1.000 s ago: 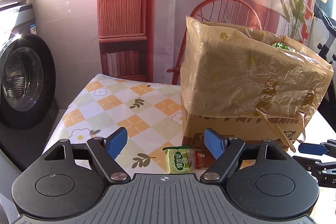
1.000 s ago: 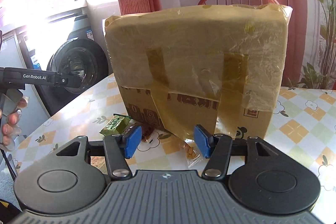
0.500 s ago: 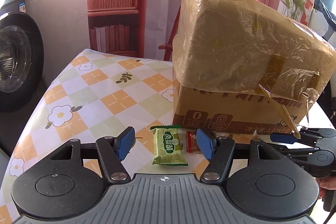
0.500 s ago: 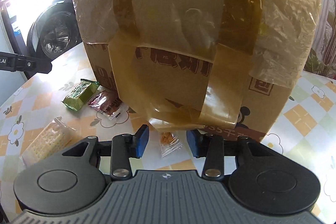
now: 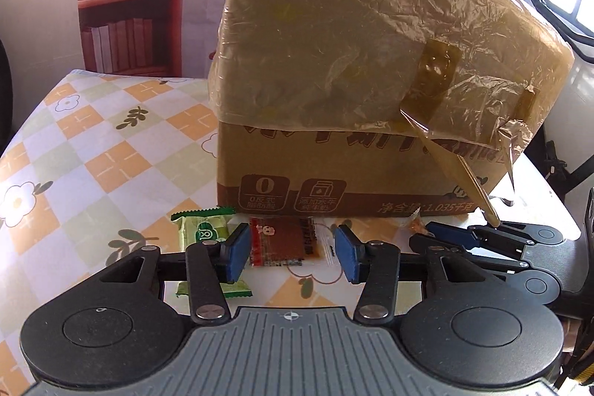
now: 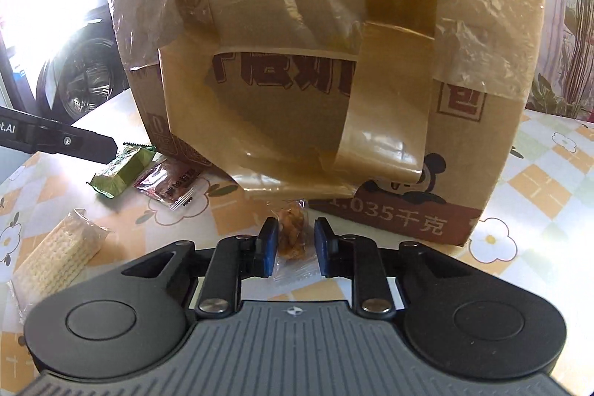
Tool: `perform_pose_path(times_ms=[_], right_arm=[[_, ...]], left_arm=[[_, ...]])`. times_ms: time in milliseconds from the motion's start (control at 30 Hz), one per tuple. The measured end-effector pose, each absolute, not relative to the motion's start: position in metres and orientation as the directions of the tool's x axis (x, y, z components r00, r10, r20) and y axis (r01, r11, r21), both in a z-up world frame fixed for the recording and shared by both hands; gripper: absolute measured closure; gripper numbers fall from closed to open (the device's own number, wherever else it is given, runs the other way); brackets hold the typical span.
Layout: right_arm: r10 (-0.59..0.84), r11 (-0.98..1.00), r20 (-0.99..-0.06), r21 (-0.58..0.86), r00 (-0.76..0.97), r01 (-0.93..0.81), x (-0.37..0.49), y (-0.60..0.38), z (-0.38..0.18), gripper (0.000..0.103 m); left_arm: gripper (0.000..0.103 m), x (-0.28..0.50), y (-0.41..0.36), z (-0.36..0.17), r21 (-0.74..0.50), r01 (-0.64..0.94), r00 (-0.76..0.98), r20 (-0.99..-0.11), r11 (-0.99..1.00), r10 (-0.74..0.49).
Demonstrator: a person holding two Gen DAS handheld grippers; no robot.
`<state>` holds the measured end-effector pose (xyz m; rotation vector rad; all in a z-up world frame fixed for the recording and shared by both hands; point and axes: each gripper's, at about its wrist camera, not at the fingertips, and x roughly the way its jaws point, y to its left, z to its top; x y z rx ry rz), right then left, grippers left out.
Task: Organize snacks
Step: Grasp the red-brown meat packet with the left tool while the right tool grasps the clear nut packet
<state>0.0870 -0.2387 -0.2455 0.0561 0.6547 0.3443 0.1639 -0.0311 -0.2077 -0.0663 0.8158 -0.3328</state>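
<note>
A: Biggest first?
B: Tall brown cardboard box (image 5: pixel 334 173) draped in crinkled yellowish plastic film, standing on the bench (image 5: pixel 92 143) with its orange-and-green checked flower cloth.
A: Next down?
B: Pale cracker stack in clear wrap (image 6: pixel 55 255), lying well left of the box. Green foil snack packet (image 5: pixel 202 229) just beside the box's foot.
A: And the left hand-held gripper (image 5: pixel 289 253)?
B: Closing, blue pads either side of a dark red clear-edged snack sachet (image 5: pixel 282 244), not yet pressing.
A: Right hand-held gripper (image 6: pixel 293 244)?
B: Nearly together around a small clear packet of orange-brown bits (image 6: pixel 291 236); actual contact hard to make out.
</note>
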Motion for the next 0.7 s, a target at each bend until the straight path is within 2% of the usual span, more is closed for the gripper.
perform_pose_path(times_ms=[100,400,700], right_arm=[[0.335,0.941,-0.582,0.163,0.741,-0.297,0.086,-0.241,-0.246,0.080],[0.344,0.938,-0.574,0.172,0.743,-0.302,0.085,-0.241,-0.245,0.080],[0.346,0.937,-0.573,0.171,0.743,-0.304,0.085,-0.240,-0.245,0.080]], left_arm=[[0.051,0.176,-0.041,-0.215,-0.184,0.285,0.625,-0.708,0.941,-0.328],[0.051,0.204,-0.044,-0.244,-0.126,0.233,0.621,-0.744,0.964,-0.248],[0.050,0.197,-0.057,-0.253,-0.111,0.277,0.609,-0.748,0.954,-0.264]])
